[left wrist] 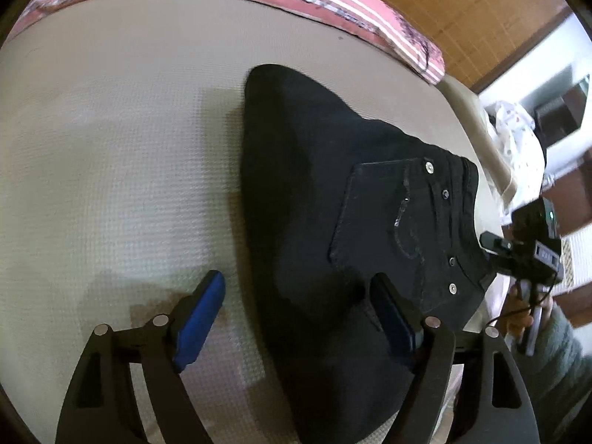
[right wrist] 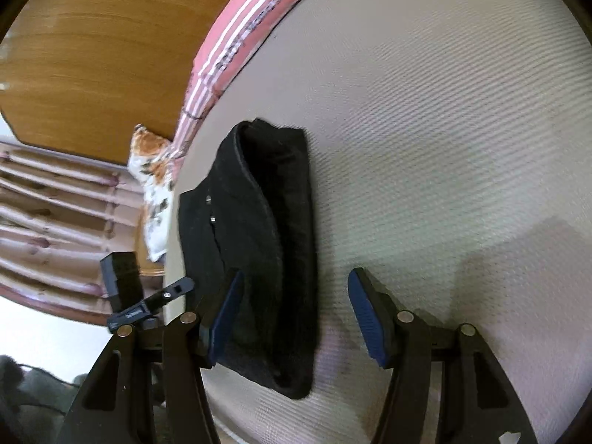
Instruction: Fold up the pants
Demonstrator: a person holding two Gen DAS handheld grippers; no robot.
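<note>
Black pants (left wrist: 333,222) lie folded into a compact stack on a beige mattress (left wrist: 111,148), back pocket and metal rivets facing up. My left gripper (left wrist: 299,296) is open and empty, hovering over the near left edge of the stack; its right finger is above the cloth. In the right wrist view the folded pants (right wrist: 266,240) lie lengthwise ahead. My right gripper (right wrist: 292,296) is open and empty above their near end. The other gripper shows at the right edge of the left wrist view (left wrist: 532,248) and at the left in the right wrist view (right wrist: 148,299).
A pink striped blanket (left wrist: 333,11) lies along the far edge of the mattress. A floral cloth (right wrist: 155,181) sits beside the bed. A wooden wall (right wrist: 92,55) and a curtain (right wrist: 44,229) stand beyond. The mattress edge (left wrist: 477,133) runs close to the pants' waistband.
</note>
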